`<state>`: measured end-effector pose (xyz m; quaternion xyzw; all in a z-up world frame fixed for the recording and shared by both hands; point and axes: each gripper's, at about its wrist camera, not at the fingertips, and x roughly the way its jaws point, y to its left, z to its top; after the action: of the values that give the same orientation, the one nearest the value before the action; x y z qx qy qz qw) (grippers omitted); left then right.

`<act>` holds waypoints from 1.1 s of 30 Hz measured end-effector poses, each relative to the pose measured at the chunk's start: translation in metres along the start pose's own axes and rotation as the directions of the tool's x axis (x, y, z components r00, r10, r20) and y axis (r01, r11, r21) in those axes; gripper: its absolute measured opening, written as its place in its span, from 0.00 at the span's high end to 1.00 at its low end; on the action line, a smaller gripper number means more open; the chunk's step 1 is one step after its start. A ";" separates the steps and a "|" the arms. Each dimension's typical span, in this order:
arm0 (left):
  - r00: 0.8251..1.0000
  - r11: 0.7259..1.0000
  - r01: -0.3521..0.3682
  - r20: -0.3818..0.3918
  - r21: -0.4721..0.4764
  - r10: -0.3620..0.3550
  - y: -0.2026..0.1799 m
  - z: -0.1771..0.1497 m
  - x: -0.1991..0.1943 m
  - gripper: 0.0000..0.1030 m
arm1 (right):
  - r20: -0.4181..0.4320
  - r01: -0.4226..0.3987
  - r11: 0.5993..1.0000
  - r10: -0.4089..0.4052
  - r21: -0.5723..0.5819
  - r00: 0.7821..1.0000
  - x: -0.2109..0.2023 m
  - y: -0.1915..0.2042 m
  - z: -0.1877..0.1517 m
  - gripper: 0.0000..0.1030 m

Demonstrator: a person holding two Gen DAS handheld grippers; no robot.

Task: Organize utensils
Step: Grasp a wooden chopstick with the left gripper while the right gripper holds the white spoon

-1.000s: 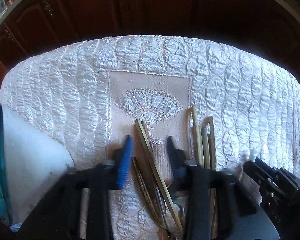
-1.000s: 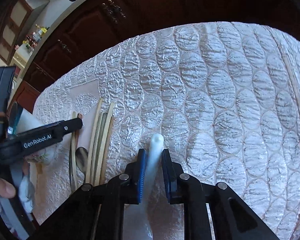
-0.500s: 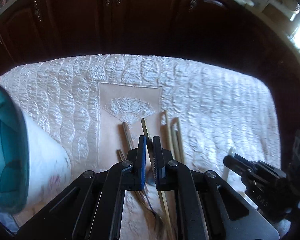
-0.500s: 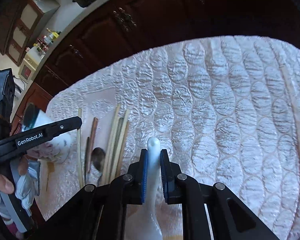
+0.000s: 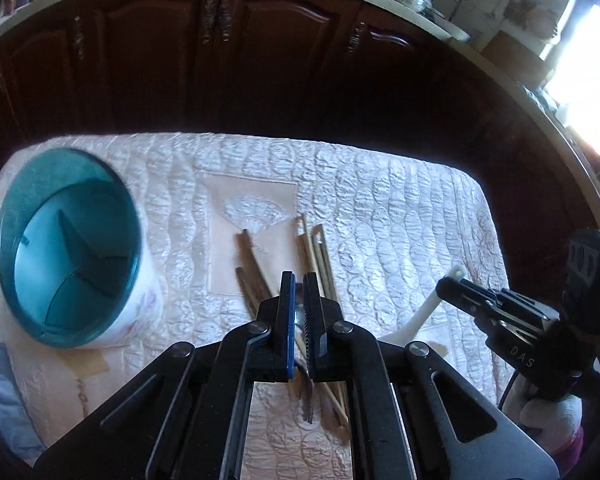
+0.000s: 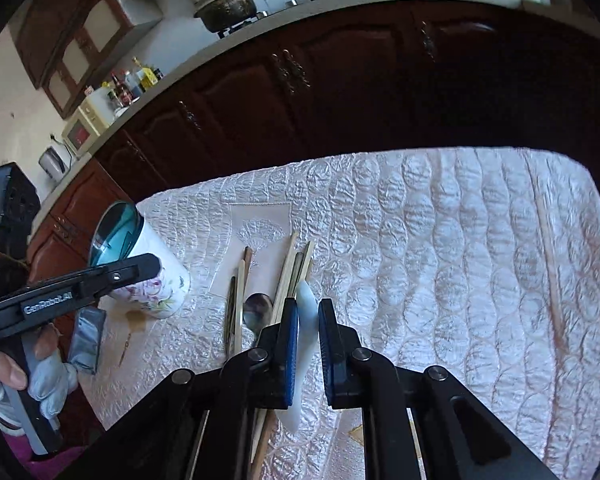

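A white utensil holder with a teal divided inside [image 5: 68,248] stands at the table's left; it also shows in the right wrist view [image 6: 140,268]. Chopsticks [image 5: 316,252], a metal spoon [image 6: 258,312] and a fork [image 5: 308,404] lie in a loose pile mid-table. My left gripper [image 5: 299,284] is raised above the pile, jaws nearly together around a thin utensil I cannot identify. My right gripper [image 6: 308,312] holds a white ceramic spoon [image 6: 304,344] lifted off the cloth, resting against the left blue pad with a small gap to the right pad; the spoon also shows in the left wrist view [image 5: 424,312].
A quilted white cloth [image 6: 440,260] covers the table. Dark wooden cabinets [image 5: 228,60] run behind it. A single thin stick [image 6: 550,276] lies far right on the cloth. A dark grey packet [image 6: 86,340] lies by the holder.
My left gripper shut over the pile, then rose and pulled back, bringing the holder into view. My right gripper lifted the white spoon and its jaws widened slightly.
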<state>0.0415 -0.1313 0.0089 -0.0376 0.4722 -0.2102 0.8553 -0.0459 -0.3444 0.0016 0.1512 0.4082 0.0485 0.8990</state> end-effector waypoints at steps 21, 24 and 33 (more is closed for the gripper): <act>0.965 0.977 -0.211 -0.163 -0.004 0.208 -0.008 0.013 0.128 0.95 | -0.003 -0.022 0.998 0.022 0.058 1.000 0.010 -0.024 -0.004 0.91; 0.979 0.987 -0.157 -0.135 -0.019 0.153 -0.005 0.012 0.111 0.98 | 0.003 -0.030 0.998 0.030 0.051 1.000 0.007 -0.023 -0.005 0.91; 0.987 0.991 -0.132 -0.098 -0.014 0.130 0.000 0.008 0.081 0.99 | -0.001 -0.018 0.999 0.018 0.031 1.000 0.009 -0.010 0.002 0.92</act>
<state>0.0861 -0.1650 -0.0508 -0.0048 0.5167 -0.1501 0.8429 -0.0386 -0.3522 -0.0064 0.1686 0.4080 0.0503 0.8959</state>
